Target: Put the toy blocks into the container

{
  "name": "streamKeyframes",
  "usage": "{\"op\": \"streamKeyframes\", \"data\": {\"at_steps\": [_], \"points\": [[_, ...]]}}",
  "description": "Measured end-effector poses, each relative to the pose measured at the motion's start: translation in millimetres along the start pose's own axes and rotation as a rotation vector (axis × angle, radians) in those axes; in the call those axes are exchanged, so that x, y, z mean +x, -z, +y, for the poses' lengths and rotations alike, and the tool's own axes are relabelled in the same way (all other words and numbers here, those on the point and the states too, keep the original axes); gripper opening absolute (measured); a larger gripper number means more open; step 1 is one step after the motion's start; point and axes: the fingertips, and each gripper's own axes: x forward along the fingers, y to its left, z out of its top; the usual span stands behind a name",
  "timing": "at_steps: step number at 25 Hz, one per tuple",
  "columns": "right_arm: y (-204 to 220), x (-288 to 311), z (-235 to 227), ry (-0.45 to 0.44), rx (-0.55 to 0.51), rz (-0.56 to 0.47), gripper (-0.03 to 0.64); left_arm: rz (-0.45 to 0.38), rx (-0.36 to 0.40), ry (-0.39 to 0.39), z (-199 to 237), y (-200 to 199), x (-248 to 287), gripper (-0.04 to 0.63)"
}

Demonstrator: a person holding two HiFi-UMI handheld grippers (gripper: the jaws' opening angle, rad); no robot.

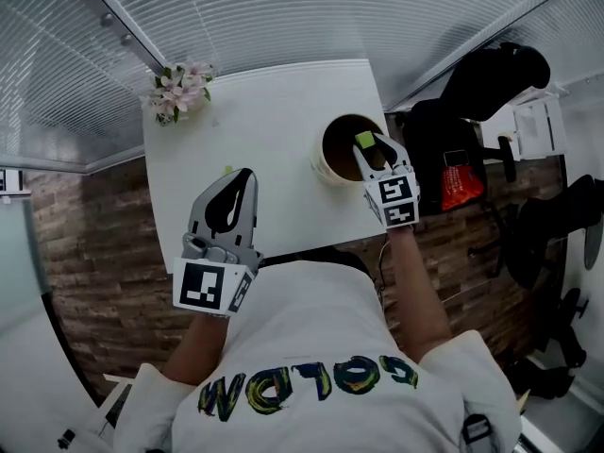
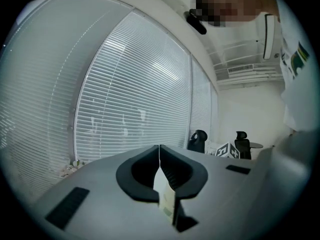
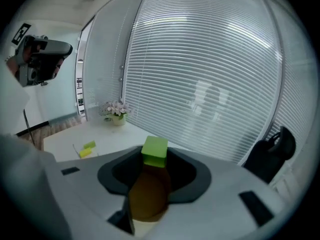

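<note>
My right gripper (image 1: pixel 370 149) is shut on a green toy block (image 1: pixel 364 141) and holds it over the round container (image 1: pixel 326 165), whose inside looks brown. In the right gripper view the green block (image 3: pixel 154 152) sits between the jaw tips of the right gripper (image 3: pixel 154 159), with the container's brown inside (image 3: pixel 147 196) below. My left gripper (image 1: pixel 243 176) hovers over the white table (image 1: pixel 274 111), shut and empty; in its own view the left gripper (image 2: pixel 159 148) points at the blinds. A small yellow-green block (image 1: pixel 227 170) lies by its tip; two small blocks (image 3: pixel 87 149) show on the table.
A pot of pink flowers (image 1: pixel 179 90) stands at the table's far left corner. Window blinds (image 1: pixel 283 8) run behind the table. A black office chair (image 1: pixel 491 78) and a dark bag with a red item (image 1: pixel 461 185) stand to the right of the table.
</note>
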Motion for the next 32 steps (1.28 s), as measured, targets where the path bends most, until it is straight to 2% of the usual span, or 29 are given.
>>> {"op": "streamKeyframes", "data": {"at_steps": [10,15,24,32], "points": [[5.2,7.2,-11.8,0.044,-0.005,-0.022,0.172,0.021,-0.012,-0.034,10.0,10.1,-6.7,0.015],[-24.3,-9.2,-1.3,0.029,-0.004,-0.097,0.156,0.019,-0.012,-0.049,14.2,10.0,-10.5,0.015],[-131.2,-64.6,69.0,-0.12,0.003,-0.383,0.096,0.016,-0.008,-0.115,32.3,10.9,-31.4,0.015],[-171.2,-85.7,124.7,-0.227,-0.042,-0.465,0.072,0.029,-0.015,-0.168,52.0,21.2,-53.8,0.016]]}}
